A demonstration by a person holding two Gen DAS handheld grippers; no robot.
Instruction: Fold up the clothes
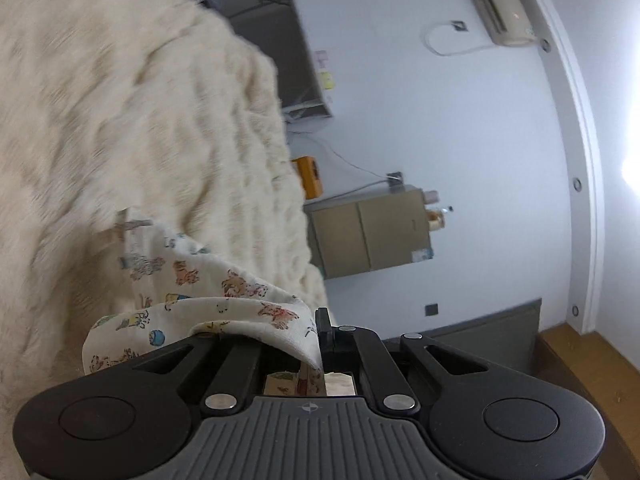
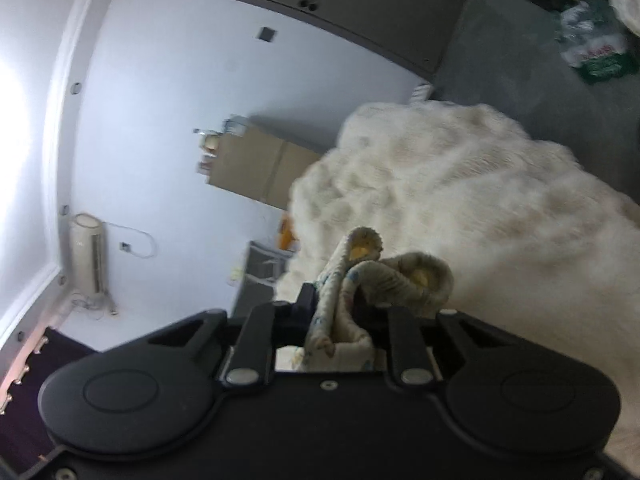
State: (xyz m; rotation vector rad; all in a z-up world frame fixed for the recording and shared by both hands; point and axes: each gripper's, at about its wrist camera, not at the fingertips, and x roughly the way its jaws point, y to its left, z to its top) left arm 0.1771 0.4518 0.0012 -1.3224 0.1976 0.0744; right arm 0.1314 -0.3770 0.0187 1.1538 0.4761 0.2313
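A small white garment point(image 1: 208, 300) printed with little coloured animals hangs from my left gripper point(image 1: 320, 340), which is shut on its edge. The cloth drapes to the left over a fluffy cream blanket point(image 1: 140, 120). In the right wrist view my right gripper point(image 2: 340, 320) is shut on a bunched, rolled part of the same printed garment point(image 2: 384, 276), held above the cream blanket point(image 2: 480, 200). Both views are tilted and blurred.
A white wall with a beige cabinet point(image 1: 372, 236), an orange box point(image 1: 308, 176) and an air conditioner point(image 1: 492, 4) lies beyond the blanket. Grey floor and a pack of bottles point(image 2: 592, 48) show at the upper right of the right wrist view.
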